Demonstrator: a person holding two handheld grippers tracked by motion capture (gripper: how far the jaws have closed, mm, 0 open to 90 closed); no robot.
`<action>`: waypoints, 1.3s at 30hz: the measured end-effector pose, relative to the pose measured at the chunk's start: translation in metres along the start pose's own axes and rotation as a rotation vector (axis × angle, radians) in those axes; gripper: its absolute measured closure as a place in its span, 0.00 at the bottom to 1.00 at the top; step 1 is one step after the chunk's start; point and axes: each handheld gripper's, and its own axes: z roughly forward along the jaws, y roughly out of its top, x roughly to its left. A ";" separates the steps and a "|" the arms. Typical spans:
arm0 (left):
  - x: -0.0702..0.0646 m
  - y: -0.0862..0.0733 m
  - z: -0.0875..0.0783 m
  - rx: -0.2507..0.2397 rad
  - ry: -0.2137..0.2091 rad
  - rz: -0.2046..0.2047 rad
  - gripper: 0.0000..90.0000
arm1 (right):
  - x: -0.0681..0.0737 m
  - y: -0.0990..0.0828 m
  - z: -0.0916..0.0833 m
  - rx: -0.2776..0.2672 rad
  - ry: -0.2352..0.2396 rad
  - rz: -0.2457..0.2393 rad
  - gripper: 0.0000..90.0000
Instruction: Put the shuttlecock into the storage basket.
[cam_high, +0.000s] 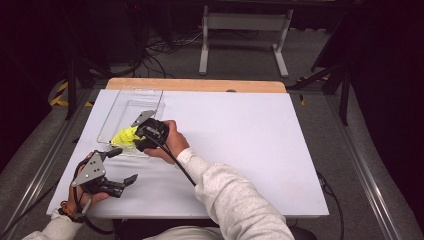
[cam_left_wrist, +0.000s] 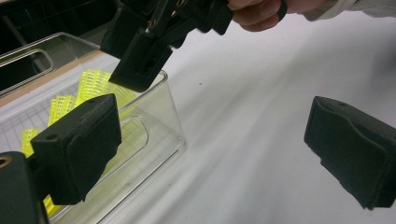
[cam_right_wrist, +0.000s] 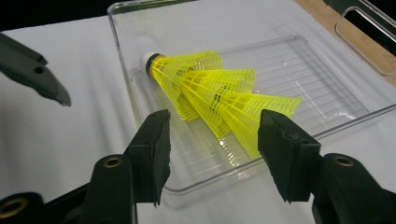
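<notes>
the nested yellow shuttlecocks (cam_right_wrist: 219, 100) are lying inside the clear tray (cam_right_wrist: 355, 112), which is sitting near the table's (cam_high: 260, 145) far left corner. the right gripper (cam_right_wrist: 212, 140) is hovering at the tray's near wall, jaws partly apart and gripping nothing. the left gripper (cam_left_wrist: 210, 140) is waiting by the table's near left edge, jaws wide and empty. risk noted: the right gripper's jaws are standing close to the tray rim, so a careless pull-back could be knocking the light tray and spilling the stack.
</notes>
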 end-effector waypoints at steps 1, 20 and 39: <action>0.000 0.000 0.000 0.000 0.000 0.000 0.05 | 0.000 -0.001 -0.001 -0.004 0.003 -0.001 0.49; 0.000 -0.001 0.002 0.012 0.001 0.006 0.05 | 0.002 -0.011 -0.031 -0.101 -0.023 -0.088 0.45; 0.000 -0.001 0.004 0.018 -0.001 0.005 0.05 | -0.002 -0.025 -0.047 -0.126 -0.062 -0.123 0.38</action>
